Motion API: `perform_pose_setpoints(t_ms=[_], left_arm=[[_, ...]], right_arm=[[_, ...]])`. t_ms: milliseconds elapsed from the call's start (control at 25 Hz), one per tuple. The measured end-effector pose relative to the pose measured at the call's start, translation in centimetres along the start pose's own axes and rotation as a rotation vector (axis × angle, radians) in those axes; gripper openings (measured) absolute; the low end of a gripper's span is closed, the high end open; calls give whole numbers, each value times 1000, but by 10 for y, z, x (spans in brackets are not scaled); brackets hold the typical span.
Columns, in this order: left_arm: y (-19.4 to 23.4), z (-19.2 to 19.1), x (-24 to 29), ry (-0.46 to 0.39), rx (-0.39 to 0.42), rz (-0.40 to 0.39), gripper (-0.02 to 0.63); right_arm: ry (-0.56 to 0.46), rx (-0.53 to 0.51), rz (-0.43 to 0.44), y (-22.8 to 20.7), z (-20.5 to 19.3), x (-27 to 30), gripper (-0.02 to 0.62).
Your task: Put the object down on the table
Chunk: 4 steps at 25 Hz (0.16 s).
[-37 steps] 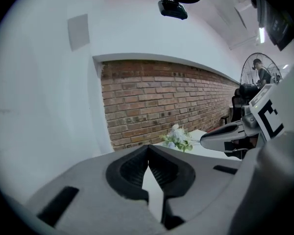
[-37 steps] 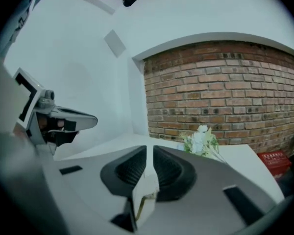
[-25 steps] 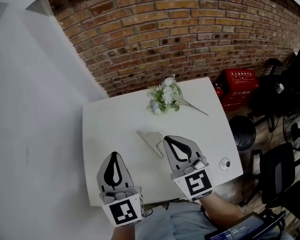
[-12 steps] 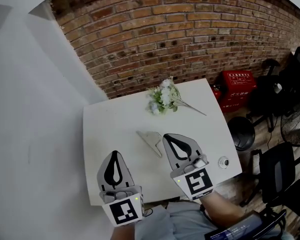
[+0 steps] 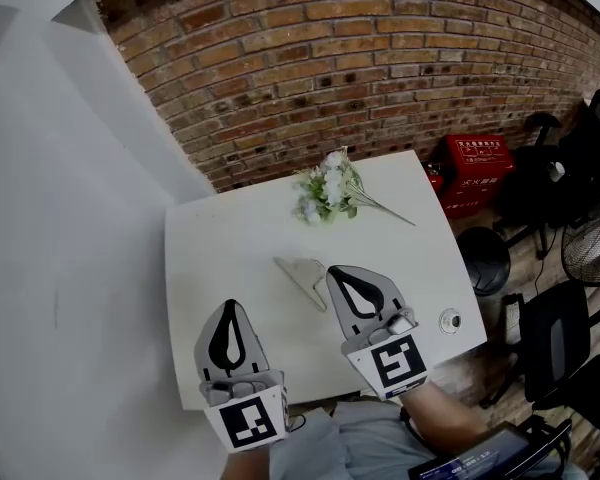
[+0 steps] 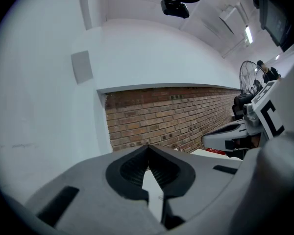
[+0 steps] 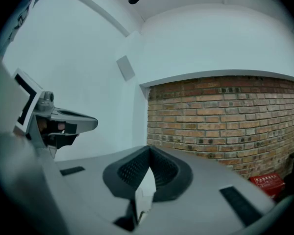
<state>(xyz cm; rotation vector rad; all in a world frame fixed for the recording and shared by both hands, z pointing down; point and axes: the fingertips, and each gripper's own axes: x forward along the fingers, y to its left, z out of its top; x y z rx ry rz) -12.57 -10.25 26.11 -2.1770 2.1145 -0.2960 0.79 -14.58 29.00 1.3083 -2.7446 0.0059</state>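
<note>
Object (image 5: 302, 276): pale, flat, wedge-shaped sheet lying mid-table (image 5: 220, 258), just left of the right gripper (image 5: 332, 272) tip. Both jaw pairs closed tip to tip; left gripper (image 5: 229, 306) sits near the front edge. Bare tabletop to the left. Flower bunch (image 5: 328, 193) at the far edge; small disc (image 5: 450, 320) near the right edge; red crate (image 5: 477, 168) on the floor beyond.

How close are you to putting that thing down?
Done, it seems: the beige piece lies flat on the table. In hand: nothing I can see; left gripper and right gripper are shut, the right one's tip beside the piece. Left: perhaps just backing away.
</note>
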Motion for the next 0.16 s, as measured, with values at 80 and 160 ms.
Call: perform_pose_setpoints(t_ms=[80, 160], left_arm=[[-1, 0, 1, 4, -2, -4, 8], [0, 0, 2, 5, -2, -7, 8]], right_arm=[[3, 0, 1, 0, -1, 1, 5], [6, -1, 1, 0, -1, 2, 5]])
